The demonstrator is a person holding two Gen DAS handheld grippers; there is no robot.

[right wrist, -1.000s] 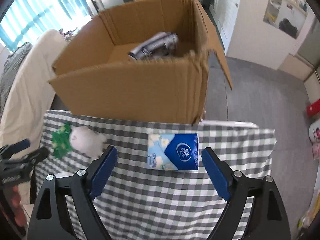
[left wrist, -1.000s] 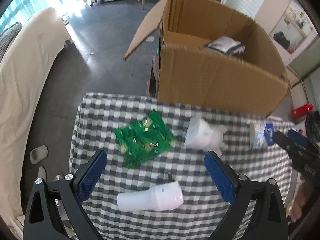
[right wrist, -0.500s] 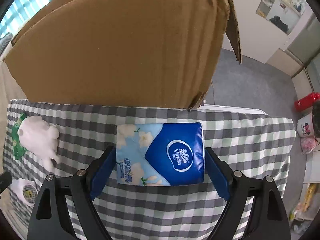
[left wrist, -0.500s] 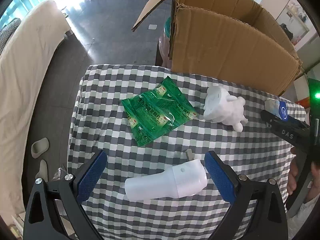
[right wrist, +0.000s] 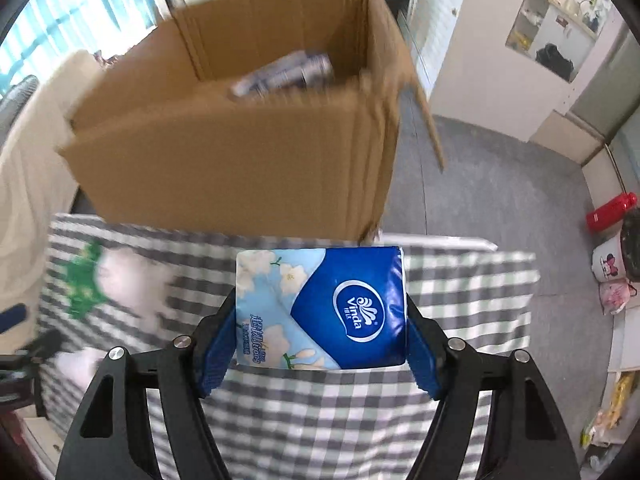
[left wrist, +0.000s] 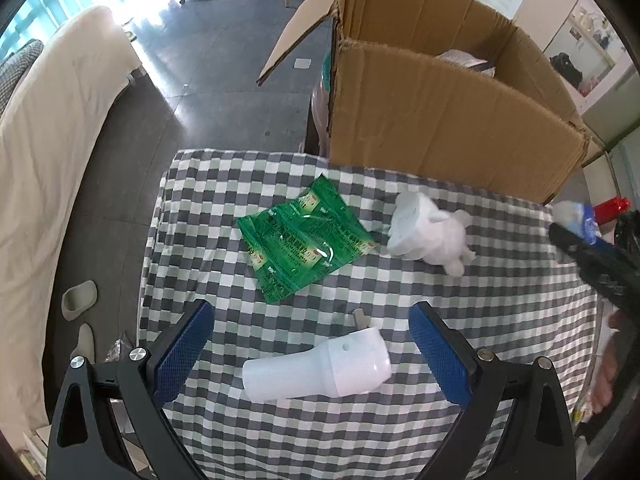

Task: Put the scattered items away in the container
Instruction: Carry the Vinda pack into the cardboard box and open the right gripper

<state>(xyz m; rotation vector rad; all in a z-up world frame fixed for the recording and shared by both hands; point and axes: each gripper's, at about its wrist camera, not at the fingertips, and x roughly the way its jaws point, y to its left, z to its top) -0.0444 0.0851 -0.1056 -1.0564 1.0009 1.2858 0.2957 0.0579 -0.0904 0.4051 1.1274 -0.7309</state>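
Observation:
My right gripper (right wrist: pixel 320 344) is shut on a blue Vinda tissue pack (right wrist: pixel 320 308) and holds it above the checked tablecloth (right wrist: pixel 460 292), in front of the open cardboard box (right wrist: pixel 240 176). The pack also shows at the right edge of the left wrist view (left wrist: pixel 576 218). My left gripper (left wrist: pixel 312 344) is open over a white bottle (left wrist: pixel 320 368) that lies on its side between the fingers. A green packet (left wrist: pixel 304 244) and a white plush toy (left wrist: pixel 428 236) lie on the cloth nearer the box (left wrist: pixel 440 120).
A packet lies inside the box (right wrist: pixel 284 74). A beige sofa (left wrist: pixel 52 128) stands to the left. A red flask (right wrist: pixel 610 212) and mugs (right wrist: pixel 608 266) stand on the floor to the right of the table.
My right gripper has shut on the tissue pack and lifted it, so the inside of the box shows again. My left gripper stays open and has risen slightly above the white bottle.

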